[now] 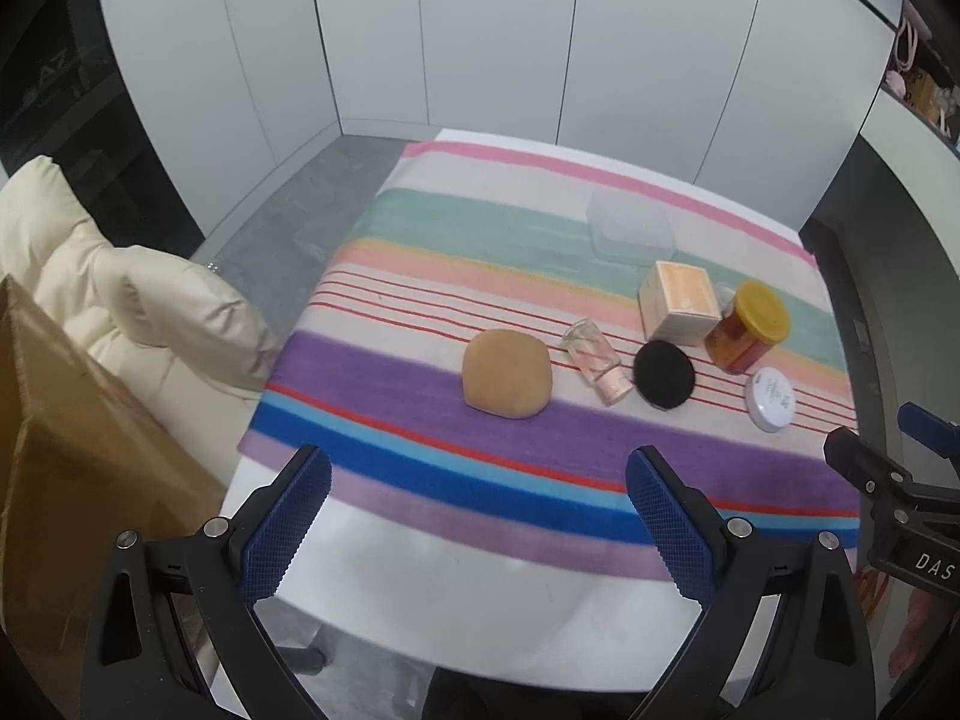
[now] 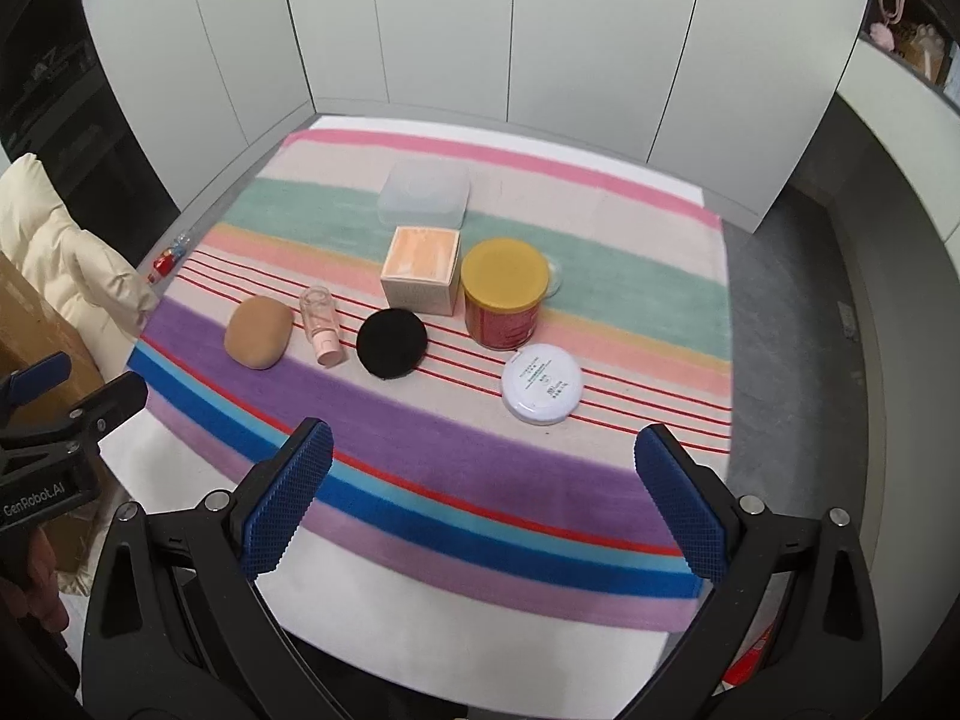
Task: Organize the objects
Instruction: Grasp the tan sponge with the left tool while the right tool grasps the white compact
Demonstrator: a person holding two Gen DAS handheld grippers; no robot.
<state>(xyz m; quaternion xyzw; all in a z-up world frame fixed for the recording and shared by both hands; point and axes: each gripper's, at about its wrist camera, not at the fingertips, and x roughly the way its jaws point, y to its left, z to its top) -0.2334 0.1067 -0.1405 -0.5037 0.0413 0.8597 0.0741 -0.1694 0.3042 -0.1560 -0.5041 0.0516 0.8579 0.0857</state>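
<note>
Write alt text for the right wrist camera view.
The open right gripper hovers over a striped cloth holding a tan sponge, small bottle, black puff, peach box, yellow-lidded jar, white compact and clear container.

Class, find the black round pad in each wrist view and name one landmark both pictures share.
Left wrist: black round pad, right of centre, between glass bottle and white round tin.
Right wrist: black round pad, left of centre, in front of peach box.
Shared landmark: yellow-lidded jar.
</note>
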